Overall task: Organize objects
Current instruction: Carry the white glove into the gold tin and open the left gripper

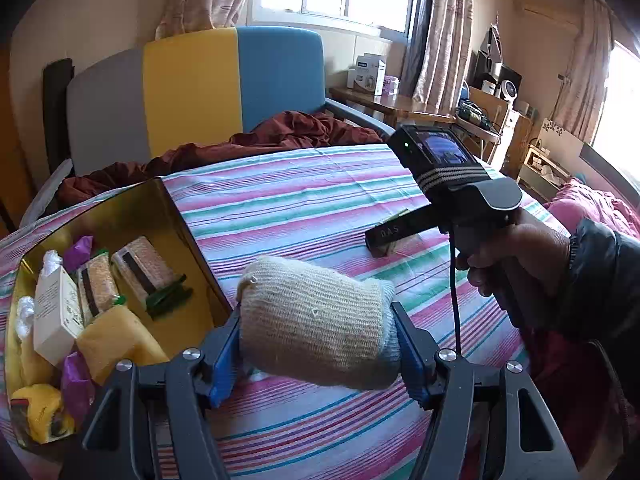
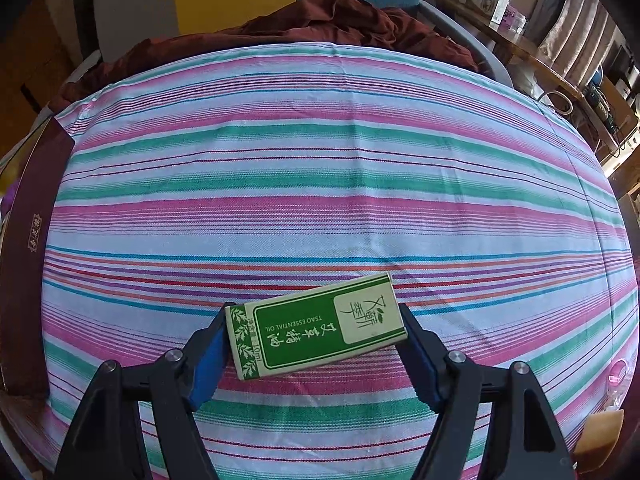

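My left gripper (image 1: 316, 336) is shut on a beige knitted bundle (image 1: 316, 320) and holds it just above the striped bedsheet (image 1: 304, 200), right of an open gold box (image 1: 172, 216). The box holds several small packs, a white carton (image 1: 54, 312) and a yellow sponge (image 1: 120, 340). My right gripper (image 2: 316, 332) is shut on the two ends of a green and cream essential oil box (image 2: 320, 326), which lies crosswise low over the sheet (image 2: 320, 160). In the left wrist view the right gripper (image 1: 384, 236) is over the sheet, beyond the bundle.
A dark red blanket (image 1: 280, 136) is heaped at the far end of the bed before a grey, yellow and blue headboard (image 1: 192, 88). A maroon box lid (image 2: 28, 232) lies at the left. A wooden side table (image 1: 384, 100) with boxes stands at the right.
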Motion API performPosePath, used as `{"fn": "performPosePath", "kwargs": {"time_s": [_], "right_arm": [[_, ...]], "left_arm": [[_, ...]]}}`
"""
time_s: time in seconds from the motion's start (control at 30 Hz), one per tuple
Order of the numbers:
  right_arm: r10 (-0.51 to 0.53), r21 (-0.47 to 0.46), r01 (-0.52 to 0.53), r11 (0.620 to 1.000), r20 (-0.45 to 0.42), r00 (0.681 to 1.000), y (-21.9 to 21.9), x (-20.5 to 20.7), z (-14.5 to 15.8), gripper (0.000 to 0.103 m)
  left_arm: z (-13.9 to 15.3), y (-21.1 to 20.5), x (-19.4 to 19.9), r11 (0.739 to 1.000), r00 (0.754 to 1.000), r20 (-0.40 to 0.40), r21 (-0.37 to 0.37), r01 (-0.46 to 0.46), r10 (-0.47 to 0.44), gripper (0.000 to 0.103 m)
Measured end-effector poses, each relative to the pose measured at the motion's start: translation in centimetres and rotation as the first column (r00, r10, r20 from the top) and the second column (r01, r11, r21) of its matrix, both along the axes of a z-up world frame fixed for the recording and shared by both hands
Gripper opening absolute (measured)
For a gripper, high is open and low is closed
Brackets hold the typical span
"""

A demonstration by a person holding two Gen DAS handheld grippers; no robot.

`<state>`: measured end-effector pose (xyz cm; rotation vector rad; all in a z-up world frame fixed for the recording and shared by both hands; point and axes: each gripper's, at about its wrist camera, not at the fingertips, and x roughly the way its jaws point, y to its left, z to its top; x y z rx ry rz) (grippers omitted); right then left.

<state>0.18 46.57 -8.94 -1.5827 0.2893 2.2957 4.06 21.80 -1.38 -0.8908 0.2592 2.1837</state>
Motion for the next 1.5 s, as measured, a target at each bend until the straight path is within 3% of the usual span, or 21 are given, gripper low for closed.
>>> {"fn": "performPosePath", "kwargs": {"time_s": [0.37, 0.97, 1.07, 1.17, 1.3, 1.5], "right_arm": [[0.002, 0.011, -0.002, 1.000, -0.005, 1.000, 0.2, 0.1, -0.5, 0.077], [0.009, 0.027, -0.009, 1.000, -0.007, 1.000, -0.1, 0.0, -0.7, 0.077], [0.013, 0.037, -0.013, 0.999, -0.003, 1.000, -0.3, -0.1, -0.4, 0.077], [0.016, 0.040, -0.016, 0.999, 0.000, 1.000, -0.3, -0.3, -0.4, 0.077], [0.024, 0.048, -0.024, 0.999, 0.005, 1.000, -0.4, -0.5, -0.3, 0.077], [0.035, 0.066, -0.036, 0.997, 0.011, 0.999, -0.7, -0.8, -0.2, 0.077]], "left_arm": [[1.5, -4.0, -1.9, 0.988, 0.987, -0.039, 0.001, -0.157, 0.156, 0.067], [0.6, -9.8, -5.8, 0.951, 0.951, 0.035, 0.027, -0.307, 0.306, 0.067], [0.8, -11.4, -7.8, 0.942, 0.941, 0.121, 0.079, -0.327, 0.317, 0.067], [1.1, -13.6, -11.0, 0.916, 0.913, 0.216, 0.132, -0.380, 0.347, 0.067], [2.2, -15.0, -14.6, 0.895, 0.897, 0.207, 0.140, -0.423, 0.391, 0.067], [1.9, -13.3, -19.5, 0.907, 0.901, 0.183, 0.084, -0.413, 0.393, 0.068]]}}
